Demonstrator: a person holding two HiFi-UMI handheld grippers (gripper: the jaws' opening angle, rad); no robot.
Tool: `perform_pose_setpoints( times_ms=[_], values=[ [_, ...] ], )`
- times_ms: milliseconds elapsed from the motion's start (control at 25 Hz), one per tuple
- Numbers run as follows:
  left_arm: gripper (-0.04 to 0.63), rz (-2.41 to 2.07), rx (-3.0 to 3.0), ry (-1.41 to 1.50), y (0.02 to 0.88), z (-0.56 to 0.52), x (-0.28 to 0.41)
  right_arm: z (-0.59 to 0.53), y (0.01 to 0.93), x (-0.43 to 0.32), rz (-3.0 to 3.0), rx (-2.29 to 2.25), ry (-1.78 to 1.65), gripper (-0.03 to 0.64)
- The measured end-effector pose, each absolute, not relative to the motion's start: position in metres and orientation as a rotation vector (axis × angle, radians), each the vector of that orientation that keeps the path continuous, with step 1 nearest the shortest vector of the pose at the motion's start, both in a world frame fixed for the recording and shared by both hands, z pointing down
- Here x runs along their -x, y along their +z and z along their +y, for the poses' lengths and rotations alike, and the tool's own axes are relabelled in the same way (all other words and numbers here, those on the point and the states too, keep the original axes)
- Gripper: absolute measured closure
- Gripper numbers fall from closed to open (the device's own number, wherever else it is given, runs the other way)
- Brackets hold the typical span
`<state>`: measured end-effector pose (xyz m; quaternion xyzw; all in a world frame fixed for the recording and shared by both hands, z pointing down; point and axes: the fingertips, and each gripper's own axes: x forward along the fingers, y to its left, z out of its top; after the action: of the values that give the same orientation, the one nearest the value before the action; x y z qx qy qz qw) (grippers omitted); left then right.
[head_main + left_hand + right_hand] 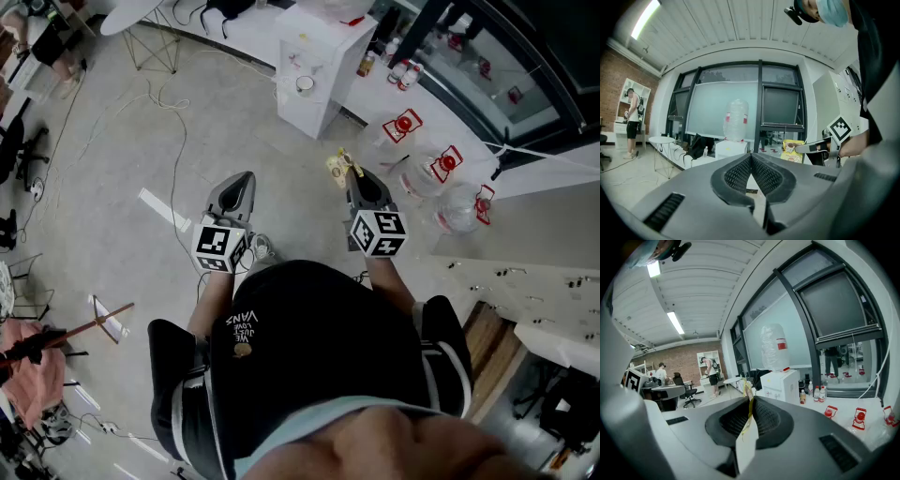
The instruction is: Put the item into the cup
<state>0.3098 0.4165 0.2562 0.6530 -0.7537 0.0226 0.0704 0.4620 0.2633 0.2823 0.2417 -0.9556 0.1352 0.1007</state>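
Head view: bare floor (pixel 112 141) ahead, up to white cabinet (pixel 319 66). Holding left gripper (pixel 244 178) level, closed on nothing; right gripper (pixel 353 176) pinching yellow packet (pixel 337 168).

surface: grey floor (pixel 103 150) | on it: loose cable (pixel 178 155), white tape strip (pixel 164 211), white cabinet (pixel 319 66)

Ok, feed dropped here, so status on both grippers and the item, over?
Left gripper shut, empty. Right gripper shut on thin yellow snack packet, held in mid-air. Cup not made out; white cabinet stands ahead.
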Motion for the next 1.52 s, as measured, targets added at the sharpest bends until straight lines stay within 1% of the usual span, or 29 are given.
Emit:
perform_pose_setpoints(
  times_ms=[320, 800, 960, 1240, 1520],
  values=[
    [0.575, -2.199, -2.021, 0.051, 0.260, 0.405, -0.283, 0.258, 0.283, -0.435, -2.820, -0.761, 0.466, 0.563],
    [0.574, -2.024, -2.157, 0.142, 0.274, 0.386, -0.190, 0.251, 0.295, -0.364, -2.758, -0.917, 0.527, 0.563],
    [0.574, -1.992, -2.165, 0.119, 0.280, 0.369, -0.169, 0.239, 0.297, -0.350, -2.737, -0.959, 0.542, 0.563],
    [0.574, -1.899, -2.157, 0.092, 0.300, 0.316, -0.147, 0.187, 0.306, -0.325, -2.677, -0.984, 0.552, 0.563],
    [0.574, -1.905, -2.181, 0.106, 0.299, 0.227, -0.126, 0.106, 0.306, -0.291, -2.685, -0.903, 0.519, 0.563]
  ],
)
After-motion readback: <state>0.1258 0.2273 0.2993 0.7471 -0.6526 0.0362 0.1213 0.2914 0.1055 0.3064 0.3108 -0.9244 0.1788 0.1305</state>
